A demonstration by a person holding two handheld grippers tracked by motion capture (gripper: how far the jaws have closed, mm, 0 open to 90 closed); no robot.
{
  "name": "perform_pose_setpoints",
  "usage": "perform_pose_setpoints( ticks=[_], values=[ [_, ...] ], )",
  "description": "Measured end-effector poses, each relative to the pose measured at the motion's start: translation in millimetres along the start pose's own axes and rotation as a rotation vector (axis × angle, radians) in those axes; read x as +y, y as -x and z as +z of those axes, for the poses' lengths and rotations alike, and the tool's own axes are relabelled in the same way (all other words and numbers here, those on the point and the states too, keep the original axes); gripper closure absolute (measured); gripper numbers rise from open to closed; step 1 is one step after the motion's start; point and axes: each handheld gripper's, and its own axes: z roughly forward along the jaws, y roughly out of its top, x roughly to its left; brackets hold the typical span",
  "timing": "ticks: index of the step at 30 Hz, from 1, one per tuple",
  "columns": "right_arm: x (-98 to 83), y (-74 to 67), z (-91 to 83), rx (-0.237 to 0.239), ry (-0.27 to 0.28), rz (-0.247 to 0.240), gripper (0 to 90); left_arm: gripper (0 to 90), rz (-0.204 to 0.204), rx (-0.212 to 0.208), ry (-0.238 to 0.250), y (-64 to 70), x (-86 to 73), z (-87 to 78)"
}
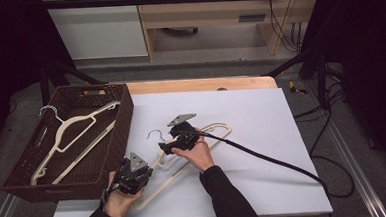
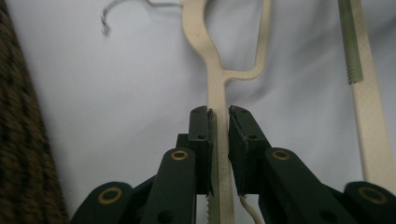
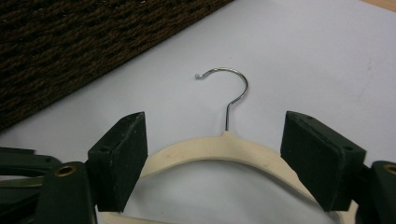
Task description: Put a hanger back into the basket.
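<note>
1. The cream hanger [image 1: 193, 151] lies on the white worktop [image 1: 261, 115] beside the wicker basket [image 1: 124, 122].
2. Left gripper [image 2: 219, 116] jaws pinch its lower arm, steadying it.
3. Right gripper [image 3: 215, 154] jaws stand wide astride the neck under the hook [image 3: 229, 88], likely to grasp it.

A cream hanger [image 3: 219, 149] of smooth, matt plastic carries a thin hook [image 3: 229, 91] of shiny bare metal, with a ribbed greenish strip [image 2: 349, 42] along its bar. It lies on a matt white sheet [image 1: 261, 115], paper-like and faintly creased, over a pale wooden table [image 1: 200, 84]. The dark brown basket [image 1: 124, 122] is coarse woven wicker. The right claw [image 3: 219, 163] has matt black plastic jaws with brass-coloured rivets
</note>
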Motion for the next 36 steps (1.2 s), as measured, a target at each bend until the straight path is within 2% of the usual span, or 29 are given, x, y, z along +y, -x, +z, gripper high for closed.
perform_pose_setpoints(
  ticks=[2, 5, 9, 14, 17, 19, 21, 23, 24, 27, 29, 31, 32, 33, 36],
  values=[
    [-0.5, -1.8, -2.3, 0.005, -0.004, -0.005, 21.9, 79.6, -0.013, -0.009, -0.023, -2.1, -2.7, 6.3],
    [0.0, -2.4, -4.7, 0.002, 0.008, -0.019, 20.8, 79.5, -0.024, -0.016, -0.031, -3.2, -6.5, 11.5],
    [2.1, -2.4, -9.3, 0.005, 0.024, -0.017, 20.4, 78.8, -0.024, -0.026, -0.03, -4.7, -10.3, 8.4],
    [4.2, -2.6, -11.9, 0.009, 0.039, -0.01, 20.4, 71.4, -0.04, -0.065, -0.05, -9.0, -17.1, 2.1],
    [4.7, -1.5, -10.8, 0.008, 0.042, -0.009, 20.6, 72.5, -0.039, -0.052, -0.066, -6.8, -14.6, 3.4],
    [5.0, 0.6, -9.6, 0.01, 0.041, -0.006, 21.0, 77.2, -0.077, -0.064, -0.081, -9.2, -12.7, 4.2],
    [5.5, 1.6, -8.1, 0.006, 0.045, 0.008, 21.2, 79.3, -0.084, -0.067, -0.073, -10.6, -13.5, 4.3],
    [5.7, 3.6, -6.5, 0.009, 0.039, 0.008, 21.4, 79.5, -0.076, -0.049, -0.075, -7.5, -13.0, 4.2],
    [5.5, 3.9, -5.5, 0.012, 0.043, 0.01, 21.6, 79.5, -0.057, -0.031, -0.073, -4.9, -13.2, 3.7],
    [4.0, 5.6, -1.4, 0.015, 0.037, 0.005, 21.7, 79.6, -0.049, -0.022, -0.059, -3.6, -14.2, 2.5],
    [2.9, 5.3, 0.7, 0.012, 0.031, 0.009, 21.8, 79.6, -0.036, -0.011, -0.031, -2.6, -13.3, -1.2],
    [1.3, 5.5, 2.7, 0.015, 0.027, -0.001, 22.1, 79.6, -0.004, 0.009, 0.0, -0.1, -10.5, -9.4],
    [1.3, 4.0, 3.1, 0.013, 0.02, 0.017, 22.4, 79.6, 0.02, 0.032, 0.025, 2.2, -8.1, -16.0],
    [0.3, 5.6, 4.3, 0.019, 0.027, -0.008, 22.7, 79.6, 0.026, 0.038, 0.037, 4.1, -7.0, -19.3],
    [0.1, 5.1, 5.5, 0.025, 0.025, 0.008, 24.2, 79.6, 0.073, 0.08, 0.088, 10.7, -2.6, -30.0]
  ],
)
